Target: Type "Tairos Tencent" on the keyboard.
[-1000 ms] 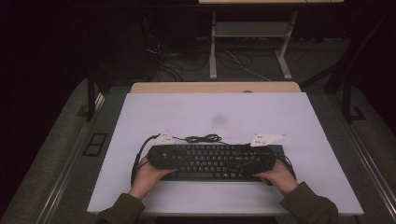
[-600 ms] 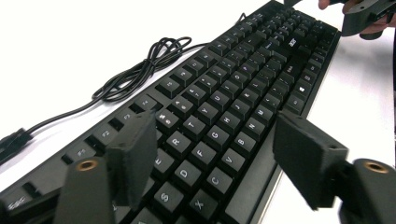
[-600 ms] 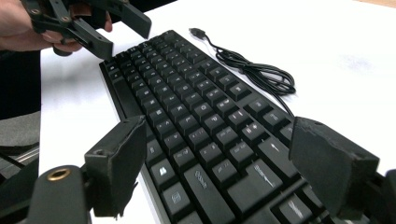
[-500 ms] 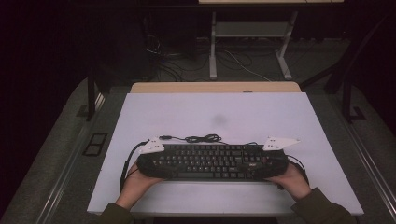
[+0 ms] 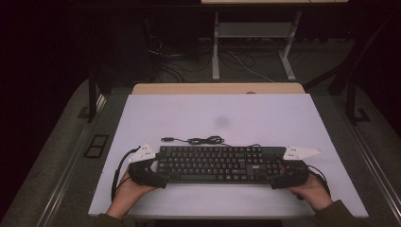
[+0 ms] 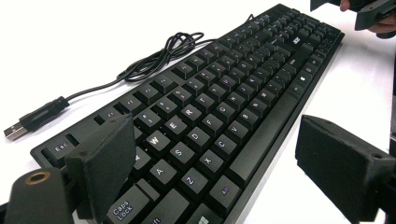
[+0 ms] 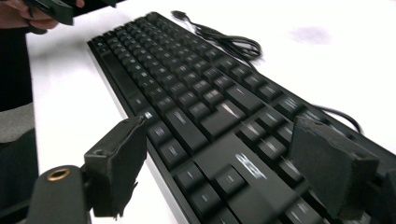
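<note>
Left gripper at keyboard's left end, jaws apart and just been opening, straddling the end, pads off it. Keyboard lies near front edge of white table. Coiled cable with USB plug behind it. Right gripper at right end, jaws apart. Both hands farther apart than before

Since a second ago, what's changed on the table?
Both hands slid outward from over the keyboard to its ends. The left gripper has just been opening its jaws, now spread clear of the left end; the right gripper stands open at the right end. Keyboard let go. Its place and the coiled cable look unchanged.
</note>
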### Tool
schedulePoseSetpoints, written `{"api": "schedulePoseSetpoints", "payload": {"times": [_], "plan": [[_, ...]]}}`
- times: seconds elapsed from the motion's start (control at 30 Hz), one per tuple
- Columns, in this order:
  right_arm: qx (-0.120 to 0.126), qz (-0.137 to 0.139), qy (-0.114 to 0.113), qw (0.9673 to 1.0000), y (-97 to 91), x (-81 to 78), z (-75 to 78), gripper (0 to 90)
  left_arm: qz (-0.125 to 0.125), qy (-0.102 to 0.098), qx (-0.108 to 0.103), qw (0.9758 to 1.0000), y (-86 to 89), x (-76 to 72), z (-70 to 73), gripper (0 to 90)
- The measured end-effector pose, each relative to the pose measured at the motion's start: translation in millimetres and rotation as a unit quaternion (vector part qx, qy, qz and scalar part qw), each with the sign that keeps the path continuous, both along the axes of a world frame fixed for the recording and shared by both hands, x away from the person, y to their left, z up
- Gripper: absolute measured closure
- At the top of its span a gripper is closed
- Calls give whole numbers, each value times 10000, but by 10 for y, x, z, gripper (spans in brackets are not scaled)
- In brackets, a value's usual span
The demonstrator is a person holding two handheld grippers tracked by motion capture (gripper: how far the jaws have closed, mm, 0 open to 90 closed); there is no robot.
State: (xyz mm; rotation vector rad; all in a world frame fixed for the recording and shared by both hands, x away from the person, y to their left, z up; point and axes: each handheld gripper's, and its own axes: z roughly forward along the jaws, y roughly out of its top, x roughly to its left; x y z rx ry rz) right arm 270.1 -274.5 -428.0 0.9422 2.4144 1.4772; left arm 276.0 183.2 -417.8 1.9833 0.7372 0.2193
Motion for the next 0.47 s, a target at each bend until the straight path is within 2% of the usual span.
{"api": "schedulePoseSetpoints", "payload": {"times": [0.13, 0.27, 0.37, 0.47], "plan": [[51, -150, 7, 9999, -147, 1, -29, 188, -11, -35, -20, 10000, 2, 1, -1, 110], [116, -243, 29, 9996, -255, 9, -54, 187, 27, -45, -40, 10000, 10, 9, 5, 73], [131, -312, 58, 9994, -292, 25, -76, 187, 40, -25, -18, 10000, 5, 19, -3, 11], [114, -297, 45, 9995, -287, 24, -74, 187, 94, -39, 39, 9999, 2, 21, -3, 0]]}}
